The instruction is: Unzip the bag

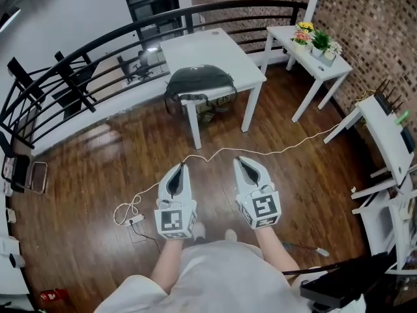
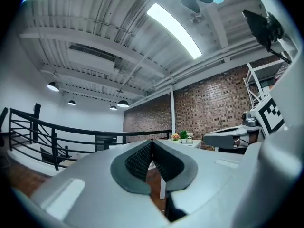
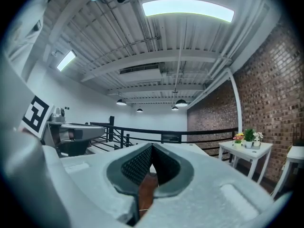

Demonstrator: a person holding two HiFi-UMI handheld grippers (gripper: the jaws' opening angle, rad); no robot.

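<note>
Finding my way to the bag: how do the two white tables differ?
The big table is broad and carries the dark bag at its near edge; the small table is narrow, stands by the brick wall and holds potted flowers. Both are white with slim legs.

A dark, rounded bag [image 1: 199, 83] lies on the front edge of the white table [image 1: 215, 51].

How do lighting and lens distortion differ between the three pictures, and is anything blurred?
Head view: even light, a pale sheen on the wood floor, the railing bowed by the lens, the bag sharp. Left gripper view: fisheye with dark corners, the ceiling lamp overexposed, the left gripper near the lens soft. Right gripper view: the same fisheye, glare from the ceiling panel.
</note>
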